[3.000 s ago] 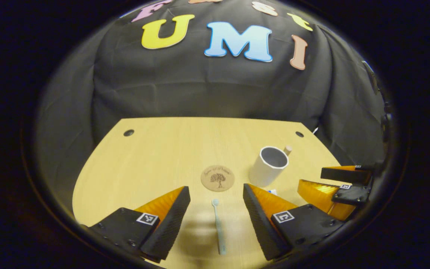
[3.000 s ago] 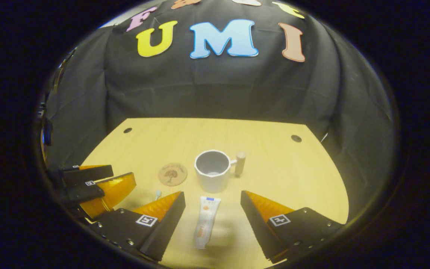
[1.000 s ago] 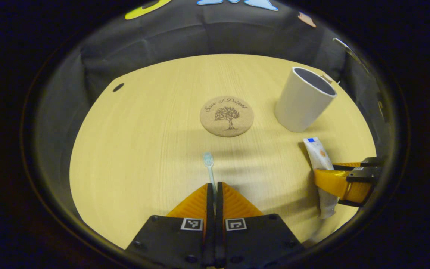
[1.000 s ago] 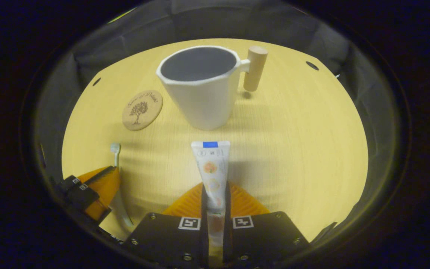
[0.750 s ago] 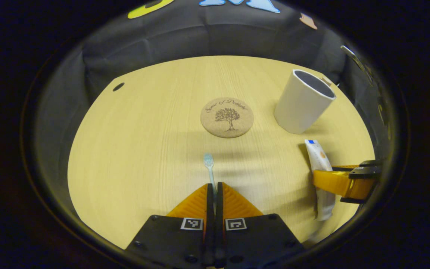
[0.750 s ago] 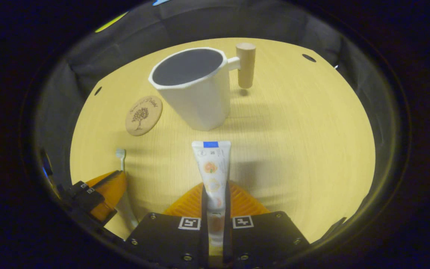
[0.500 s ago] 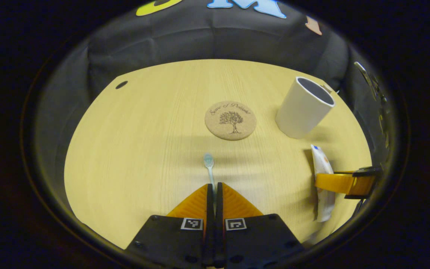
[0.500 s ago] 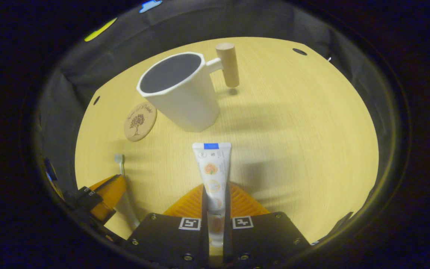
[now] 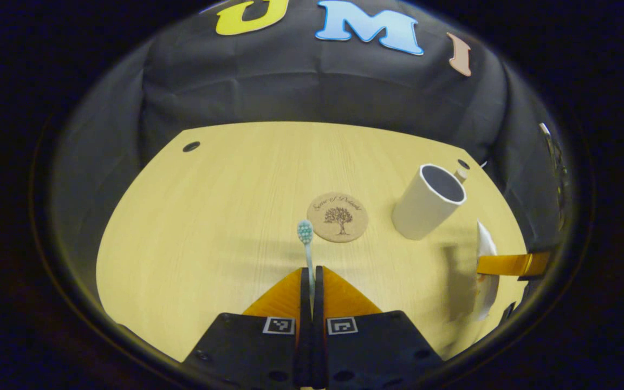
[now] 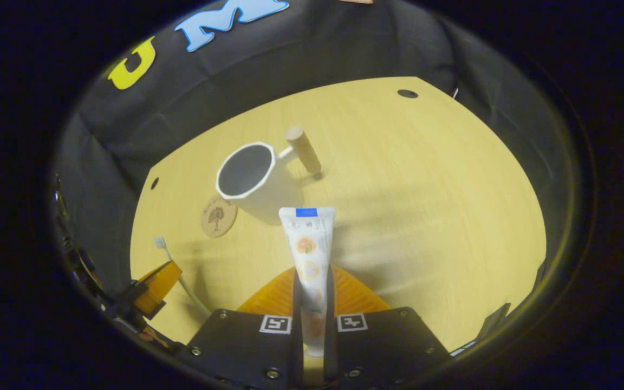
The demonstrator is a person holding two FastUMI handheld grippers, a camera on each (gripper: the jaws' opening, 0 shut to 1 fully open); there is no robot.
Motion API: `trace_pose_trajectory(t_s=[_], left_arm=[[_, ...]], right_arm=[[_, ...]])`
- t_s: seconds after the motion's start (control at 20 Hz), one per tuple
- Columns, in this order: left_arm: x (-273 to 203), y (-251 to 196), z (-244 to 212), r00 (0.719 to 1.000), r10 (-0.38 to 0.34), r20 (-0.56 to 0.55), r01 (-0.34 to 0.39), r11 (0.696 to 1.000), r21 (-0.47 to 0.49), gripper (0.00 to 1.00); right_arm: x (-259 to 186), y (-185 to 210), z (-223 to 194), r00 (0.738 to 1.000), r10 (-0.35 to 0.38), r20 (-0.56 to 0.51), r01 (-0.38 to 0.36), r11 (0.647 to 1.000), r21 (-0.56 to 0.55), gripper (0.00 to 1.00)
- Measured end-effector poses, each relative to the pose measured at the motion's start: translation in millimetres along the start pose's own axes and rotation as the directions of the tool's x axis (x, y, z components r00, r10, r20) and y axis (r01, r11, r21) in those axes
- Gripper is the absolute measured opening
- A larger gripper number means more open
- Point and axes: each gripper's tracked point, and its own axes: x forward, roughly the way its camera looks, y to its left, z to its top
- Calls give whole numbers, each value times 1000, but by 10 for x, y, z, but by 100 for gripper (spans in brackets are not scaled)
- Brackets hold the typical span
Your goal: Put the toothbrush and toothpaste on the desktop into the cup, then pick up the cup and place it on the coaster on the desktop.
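White and upright on the bench (image 9: 209, 216), the cup (image 9: 427, 201) holds nothing beside the coaster (image 9: 337, 216), while the left gripper (image 9: 311, 281) pinches the toothbrush (image 9: 306, 244) between its fingers and the right gripper (image 10: 312, 292) clamps the toothpaste (image 10: 309, 249), both raised off the bench.
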Motion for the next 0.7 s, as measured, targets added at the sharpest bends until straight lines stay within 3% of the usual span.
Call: trace_pose_trajectory(t_s=[0.35,0.7], left_arm=[[-186,-155,252,997,-35,67,33,999,30,7],[-245,-164,332,996,-36,83,32,998,49,7]], right_arm=[[-180,242,671,989,74,126,-74,997,-3,16],[-68,540,1328,970,129,205,-136,991,17,16]])
